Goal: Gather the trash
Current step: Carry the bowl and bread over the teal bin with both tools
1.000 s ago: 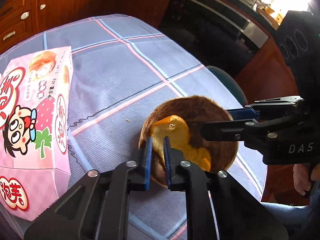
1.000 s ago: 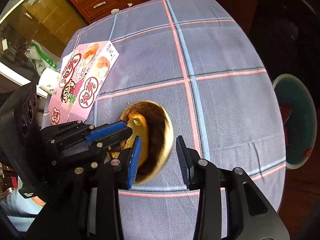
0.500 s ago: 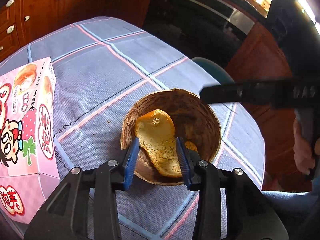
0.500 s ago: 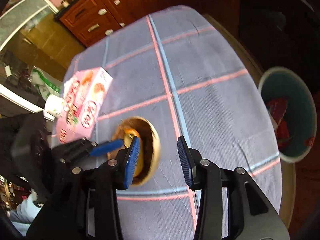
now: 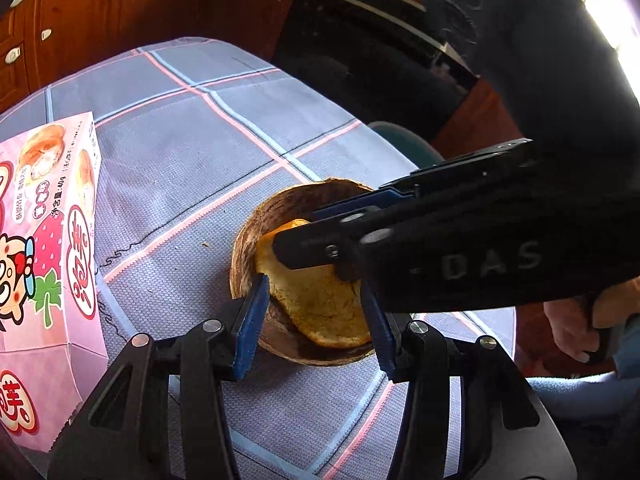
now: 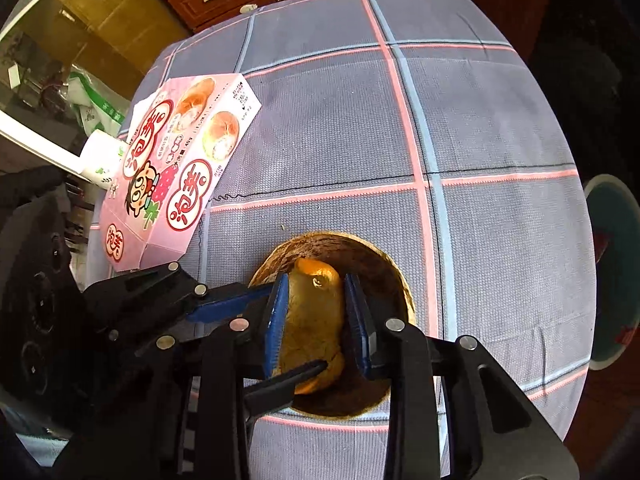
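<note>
A brown wooden bowl (image 5: 276, 216) (image 6: 396, 276) sits on the checked tablecloth with a piece of orange peel (image 5: 320, 304) (image 6: 316, 320) lying in it. My left gripper (image 5: 314, 320) is at the bowl's near rim. Its jaws are opening, and the blue pads stand apart on either side of the peel without touching it. My right gripper (image 6: 316, 320) reaches into the bowl from the right (image 5: 296, 230). Its jaws are closing, and the pads lie against both sides of the peel.
A pink snack box (image 5: 48, 240) (image 6: 180, 176) lies on the cloth left of the bowl. A teal bin (image 6: 612, 272) stands on the floor past the table's right edge. Wooden cabinets (image 5: 80, 20) line the back. A person's hand (image 5: 572, 320) holds the right gripper.
The left jaws went from almost shut at the bowl's rim to wide apart. The right gripper swung away, then came back down into the bowl with its jaws narrowing around the peel.
</note>
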`<move>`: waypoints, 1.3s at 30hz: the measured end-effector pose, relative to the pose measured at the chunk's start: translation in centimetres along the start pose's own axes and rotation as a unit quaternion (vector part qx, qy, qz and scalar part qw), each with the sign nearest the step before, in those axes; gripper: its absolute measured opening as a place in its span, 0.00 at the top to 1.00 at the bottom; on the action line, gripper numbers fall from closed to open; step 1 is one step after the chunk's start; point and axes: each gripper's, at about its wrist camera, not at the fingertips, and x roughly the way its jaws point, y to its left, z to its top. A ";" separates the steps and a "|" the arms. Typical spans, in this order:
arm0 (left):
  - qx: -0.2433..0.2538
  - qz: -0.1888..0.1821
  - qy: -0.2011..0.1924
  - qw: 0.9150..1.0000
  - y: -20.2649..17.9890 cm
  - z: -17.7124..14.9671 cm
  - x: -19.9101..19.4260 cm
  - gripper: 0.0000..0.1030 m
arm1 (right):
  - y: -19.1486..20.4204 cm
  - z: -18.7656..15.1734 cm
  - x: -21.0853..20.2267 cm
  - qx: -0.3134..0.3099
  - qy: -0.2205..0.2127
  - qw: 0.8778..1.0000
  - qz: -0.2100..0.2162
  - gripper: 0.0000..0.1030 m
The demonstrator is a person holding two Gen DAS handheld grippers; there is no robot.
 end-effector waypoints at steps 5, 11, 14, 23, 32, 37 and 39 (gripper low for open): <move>0.001 -0.013 -0.007 1.000 0.2 0.1 -0.2 0.52 | 1.1 -0.3 1.1 -0.035 -0.008 0.998 -0.043 0.85; -0.017 -0.008 -0.007 1.000 0.2 0.1 -1.5 0.50 | 0.8 -0.6 -0.1 -0.019 -0.022 0.999 -0.028 0.91; -0.028 0.000 -0.019 0.999 0.3 0.1 -3.1 0.45 | 0.2 -0.6 -1.9 -0.003 -0.042 0.999 -0.013 0.91; -0.061 0.009 0.009 0.998 0.6 -0.7 -3.1 0.34 | -2.7 -0.8 -7.1 0.051 -0.111 0.993 -0.003 0.91; -0.089 0.015 0.042 0.995 -0.2 1.6 1.1 0.34 | -6.6 -2.4 -9.6 0.094 -0.145 0.985 0.002 0.91; -0.042 0.063 0.045 0.996 -2.7 2.5 1.2 0.91 | -9.5 -3.7 -9.8 0.122 -0.154 0.980 0.014 0.91; -0.021 0.080 0.039 0.996 -3.7 3.2 1.0 0.92 | -10.6 -4.2 -9.9 0.132 -0.158 0.978 0.020 0.91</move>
